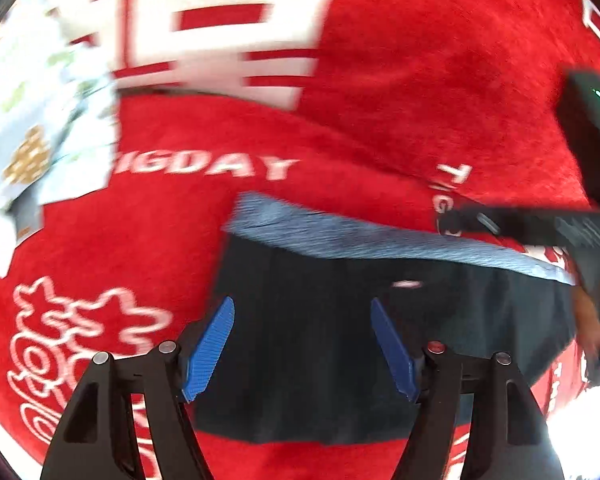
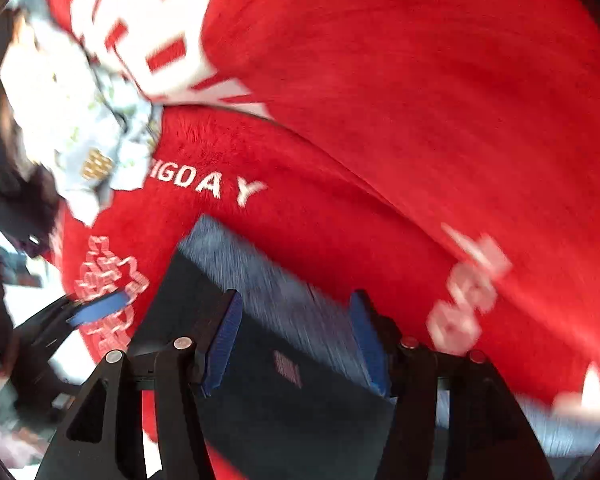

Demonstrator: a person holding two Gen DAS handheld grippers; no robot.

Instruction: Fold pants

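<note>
The pants (image 1: 340,332) are dark navy with a light blue-grey waistband (image 1: 380,236). They lie folded on a red fleece blanket (image 1: 420,80). My left gripper (image 1: 302,308) is open, its blue fingers (image 1: 212,348) spread above the pants' left part. The other gripper's black body (image 1: 540,224) shows at the right. In the right wrist view the pants (image 2: 284,400) lie under my right gripper (image 2: 296,304), which is open over the waistband (image 2: 276,284). The left gripper's blue finger (image 2: 100,308) shows at the left there. Both views are blurred.
The red blanket carries white lettering (image 1: 208,166) and large white characters (image 1: 220,28). A pale patterned cloth (image 1: 40,132) lies at the far left; it also shows in the right wrist view (image 2: 84,128). A white floor edge (image 1: 580,432) shows at the lower right.
</note>
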